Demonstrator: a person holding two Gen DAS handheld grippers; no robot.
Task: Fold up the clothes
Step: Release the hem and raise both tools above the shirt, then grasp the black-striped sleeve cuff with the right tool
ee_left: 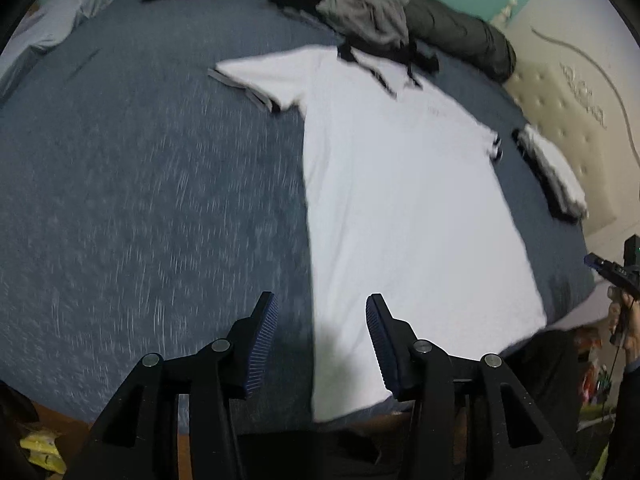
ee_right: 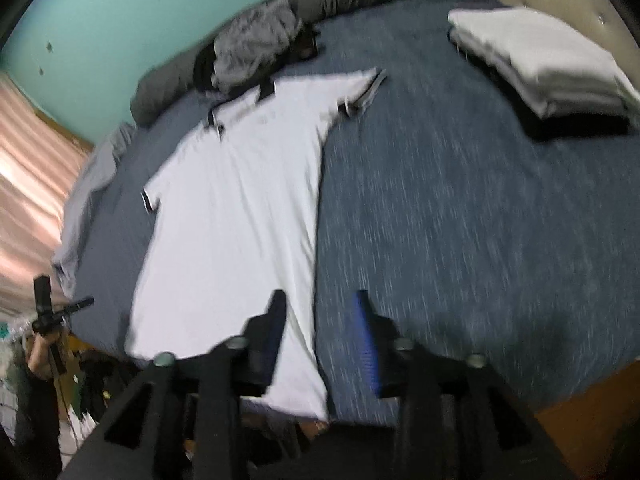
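On the bed (ee_left: 140, 200), which has a dark blue cover, a white polo shirt (ee_left: 400, 200) lies spread flat with its front up. Its dark collar (ee_left: 384, 68) points to the far side and its hem reaches the near edge of the mattress.

Going from left to right in the left wrist view: a crumpled pale cloth (ee_left: 52, 28) lies at the far left corner, then comes the left sleeve (ee_left: 256, 80) stretched out on the cover, then the body of the shirt, then the right sleeve (ee_left: 494, 144). Near this sleeve, but apart from it, stands a stack of folded clothes (ee_left: 556, 172) by the padded headboard (ee_left: 580, 92). Behind the collar lies a heap of grey and dark clothes (ee_left: 360, 8) (probably still waiting to be folded).

The left claw (ee_left: 322, 340) hangs above the left bottom corner of the shirt, released, with nothing between its pads. The right claw (ee_right: 320, 332) hangs above the right side edge near the hem, also released and empty.

The shirt seems light, thin and very soft, so I judge it will sag and wrinkle when it is lifted, and it can slide on the cover. A good place to take hold is the edge itself: a shoulder seam and the hem on the same side, pinching only the cloth of the shirt, not the cover under it.
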